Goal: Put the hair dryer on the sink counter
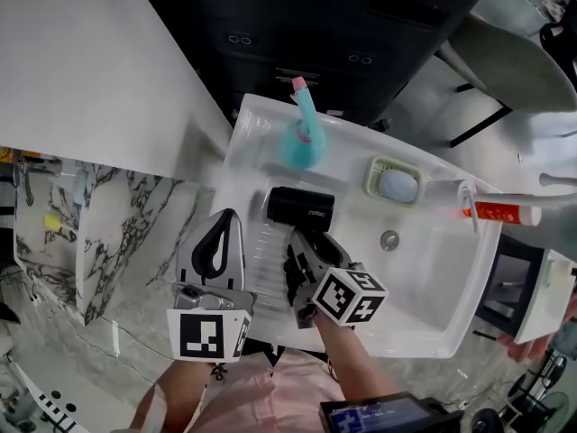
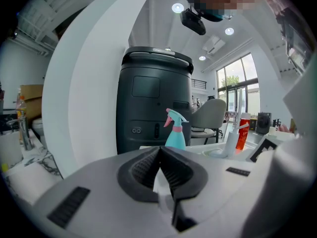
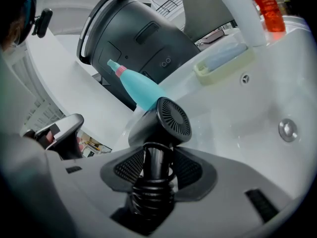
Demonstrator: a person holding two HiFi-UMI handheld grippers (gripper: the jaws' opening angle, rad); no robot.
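Observation:
The black hair dryer point(image 1: 302, 207) lies crosswise over the left ledge of the white sink counter point(image 1: 242, 165), just in front of a teal spray bottle point(image 1: 303, 138). My right gripper point(image 1: 303, 240) is shut on the dryer's handle. In the right gripper view the handle point(image 3: 156, 160) stands between the ribbed pads, with the coiled cord below it and the round rear grille point(image 3: 173, 120) facing me. Whether the dryer touches the ledge I cannot tell. My left gripper point(image 1: 228, 217) hovers left of the dryer over the counter's edge. Its jaws point(image 2: 161, 151) are shut on nothing.
A pale green soap dish point(image 1: 394, 182) with a soap bar sits at the back of the basin point(image 1: 433, 282), and a red pump bottle point(image 1: 501, 213) stands at the right rim. The drain point(image 1: 389, 239) is mid-basin. A dark cylindrical machine point(image 2: 154, 100) stands behind the sink.

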